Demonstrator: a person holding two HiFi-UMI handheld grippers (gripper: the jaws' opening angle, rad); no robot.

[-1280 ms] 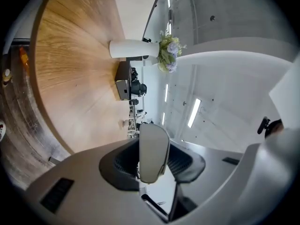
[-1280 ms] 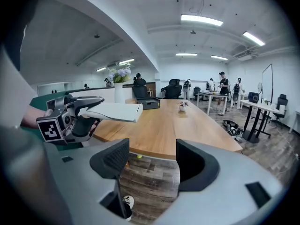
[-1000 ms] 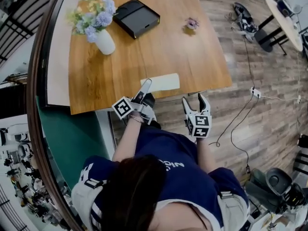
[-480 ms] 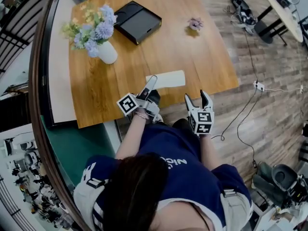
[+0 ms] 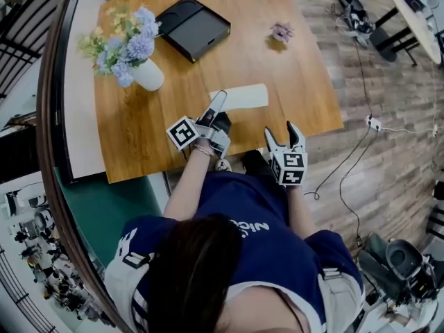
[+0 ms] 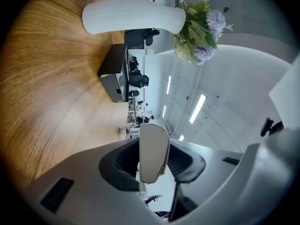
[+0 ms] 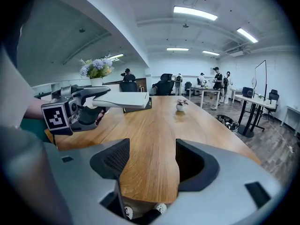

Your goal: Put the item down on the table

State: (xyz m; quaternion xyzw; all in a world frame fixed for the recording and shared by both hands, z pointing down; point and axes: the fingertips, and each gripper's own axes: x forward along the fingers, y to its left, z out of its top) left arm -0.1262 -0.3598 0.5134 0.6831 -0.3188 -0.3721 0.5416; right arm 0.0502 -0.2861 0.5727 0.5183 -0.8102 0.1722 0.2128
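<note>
A: Entry one, left tongs?
B: Turned on their side; closed on one short end of the white slab, which shows end-on between the jaws in the left gripper view.
A: Location of the slab?
B: Held level over the near part of the counter; clear of the wood, going by the right gripper view; not set down.
A: Entry two, right tongs?
B: Jaws apart; only bare wood shows between them; sited at the counter's near edge, near the left tongs, apart from the slab.
A: Other stock on the counter?
B: White vase of blue and yellow flowers, far left; black box, far middle, right of the vase; small potted plant, far right; all three well apart from the slab.
</note>
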